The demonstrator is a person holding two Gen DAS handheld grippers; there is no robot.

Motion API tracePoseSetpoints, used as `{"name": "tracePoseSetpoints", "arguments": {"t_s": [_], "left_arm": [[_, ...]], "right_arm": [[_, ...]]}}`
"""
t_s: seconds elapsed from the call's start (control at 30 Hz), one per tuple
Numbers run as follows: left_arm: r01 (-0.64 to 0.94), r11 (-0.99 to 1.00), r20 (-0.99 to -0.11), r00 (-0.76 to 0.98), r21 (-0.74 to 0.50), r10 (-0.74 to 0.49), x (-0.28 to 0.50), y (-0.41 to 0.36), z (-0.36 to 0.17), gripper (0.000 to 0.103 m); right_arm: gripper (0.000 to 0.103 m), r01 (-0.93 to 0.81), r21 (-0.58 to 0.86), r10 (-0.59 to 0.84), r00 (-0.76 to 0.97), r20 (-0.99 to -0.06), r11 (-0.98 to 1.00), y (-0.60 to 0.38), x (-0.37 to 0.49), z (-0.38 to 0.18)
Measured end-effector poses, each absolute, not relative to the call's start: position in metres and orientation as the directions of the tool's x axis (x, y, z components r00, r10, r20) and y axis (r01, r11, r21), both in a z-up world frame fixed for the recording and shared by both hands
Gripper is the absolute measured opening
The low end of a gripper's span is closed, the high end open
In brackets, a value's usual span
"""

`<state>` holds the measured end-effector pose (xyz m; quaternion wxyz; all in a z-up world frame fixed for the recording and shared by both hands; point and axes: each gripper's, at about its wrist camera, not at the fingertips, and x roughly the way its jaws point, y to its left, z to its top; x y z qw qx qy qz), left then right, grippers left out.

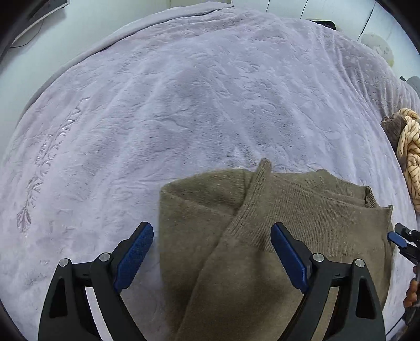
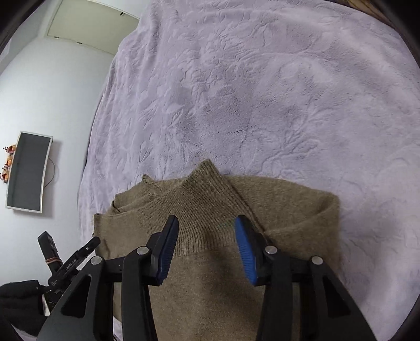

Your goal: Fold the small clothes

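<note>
Ribbed olive knit sweater (image 1: 262,236) lies folded on plush embossed lavender blanket (image 1: 183,105).

A home bedroom — a bed (image 1: 183,91) under a lilac embossed plush blanket (image 2: 249,91), white walls, a wall-mounted screen (image 2: 26,171), and perhaps closet doors (image 2: 89,23) beyond.

Illumination is soft, diffuse and even in both views; no source is visible. The lilac blanket (image 1: 183,105) shows no glare, only shallow relief shading. A faint shadow lies on the brown sweater (image 2: 210,275) between the right tongs (image 2: 207,246). Fisheye distortion bends the bed edge; dark vignetting fills the corners. Focus is adequate centrally, slightly soft at the periphery.
</note>
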<state>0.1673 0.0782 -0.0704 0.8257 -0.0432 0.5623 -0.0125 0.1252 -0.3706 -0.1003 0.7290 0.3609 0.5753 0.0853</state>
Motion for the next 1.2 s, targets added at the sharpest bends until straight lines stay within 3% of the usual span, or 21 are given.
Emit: {"name": "tracePoseSetpoints", "arguments": {"t_s": [0.17, 0.37, 0.8, 0.87, 0.93, 1.0, 1.07, 1.1, 1.13, 1.17, 1.2], "left_arm": [[0.038, 0.999, -0.929, 0.367, -0.032, -0.044, 0.127, 0.083, -0.054, 0.092], [0.063, 0.977, -0.943, 0.255, -0.204, -0.214, 0.067, 0.103, -0.062, 0.092], [0.105, 0.942, -0.929, 0.165, -0.318, -0.332, 0.013, 0.114, -0.082, 0.091], [0.11, 0.93, -0.92, 0.148, -0.349, -0.363, 0.012, 0.116, -0.088, 0.079], [0.11, 0.925, -0.917, 0.131, -0.364, -0.377, 0.014, 0.118, -0.094, 0.078], [0.108, 0.913, -0.908, 0.111, -0.394, -0.405, 0.017, 0.121, -0.101, 0.06], [0.102, 0.902, -0.9, 0.079, -0.42, -0.428, 0.019, 0.127, -0.109, 0.027], [0.099, 0.895, -0.894, 0.067, -0.435, -0.442, 0.021, 0.13, -0.112, 0.019], [0.099, 0.894, -0.894, 0.061, -0.438, -0.444, 0.022, 0.133, -0.112, 0.014], [0.102, 0.888, -0.888, 0.062, -0.449, -0.456, 0.022, 0.137, -0.11, 0.014], [0.112, 0.883, -0.882, 0.069, -0.457, -0.465, 0.021, 0.14, -0.106, 0.014]], "right_arm": [[0.058, 0.302, 0.62, 0.537, 0.317, -0.782, 0.724, -0.39, 0.089, -0.082], [0.058, 0.346, 0.643, 0.576, 0.285, -0.766, 0.683, -0.397, 0.021, -0.076], [0.058, 0.49, 0.687, 0.659, 0.265, -0.704, 0.537, -0.369, -0.1, -0.102], [0.058, 0.498, 0.694, 0.665, 0.274, -0.695, 0.52, -0.358, -0.102, -0.106], [0.058, 0.51, 0.704, 0.663, 0.304, -0.684, 0.494, -0.35, -0.102, -0.113], [0.058, 0.535, 0.716, 0.653, 0.351, -0.671, 0.448, -0.347, -0.101, -0.121], [0.058, 0.571, 0.725, 0.631, 0.41, -0.658, 0.386, -0.348, -0.102, -0.129], [0.057, 0.586, 0.733, 0.62, 0.444, -0.647, 0.345, -0.348, -0.102, -0.133], [0.05, 0.6, 0.739, 0.609, 0.474, -0.636, 0.305, -0.349, -0.103, -0.136], [0.008, 0.616, 0.734, 0.601, 0.482, -0.637, 0.285, -0.349, -0.102, -0.137], [0.008, 0.626, 0.725, 0.596, 0.477, -0.646, 0.286, -0.35, -0.101, -0.135]]}}
